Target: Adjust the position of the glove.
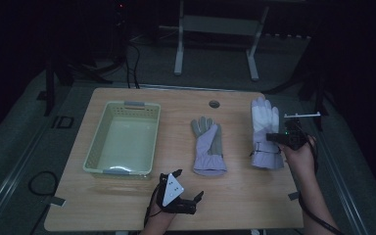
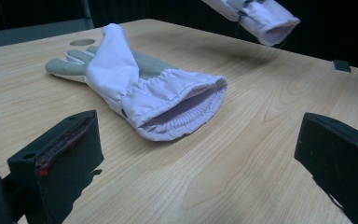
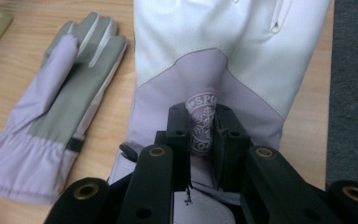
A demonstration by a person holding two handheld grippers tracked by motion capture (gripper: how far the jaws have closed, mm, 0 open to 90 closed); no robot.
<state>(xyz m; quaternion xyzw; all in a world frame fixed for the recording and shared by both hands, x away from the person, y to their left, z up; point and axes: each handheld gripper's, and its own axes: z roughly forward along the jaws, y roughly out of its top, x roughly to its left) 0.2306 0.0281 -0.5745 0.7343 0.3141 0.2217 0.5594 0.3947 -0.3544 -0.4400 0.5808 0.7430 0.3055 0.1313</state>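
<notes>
1. Right now, the right glove (image 1: 266,132) lies near the bench's (image 1: 127,205) right edge, fingers pointing away from the person; its cuff end looks lifted in the left gripper view (image 2: 261,18), though contact with the bench is hard to judge.
2. Right tool (image 3: 204,140) is pinched nearly closed on a raised fold of that glove's back, at the round logo patch.
3. Handling, as a guess: soft, light, floppy fabric; it will sag and drape from a single pinch. Cuff or a bunched back fold looks like the best hold.
4. Left glove (image 1: 208,147) lies flat mid-bench, palm side up, cuff mouth gaping toward the left tool (image 2: 196,158).
5. Left tool is wide open, empty, low over the bench just short of that cuff.
6. Basket (image 1: 98,147) sits at the bench's left, nothing inside.
7. Hard to see: patch lettering partly covered by the jaws; right glove's cuff hidden behind the tool; room beyond the bench is dark.
</notes>
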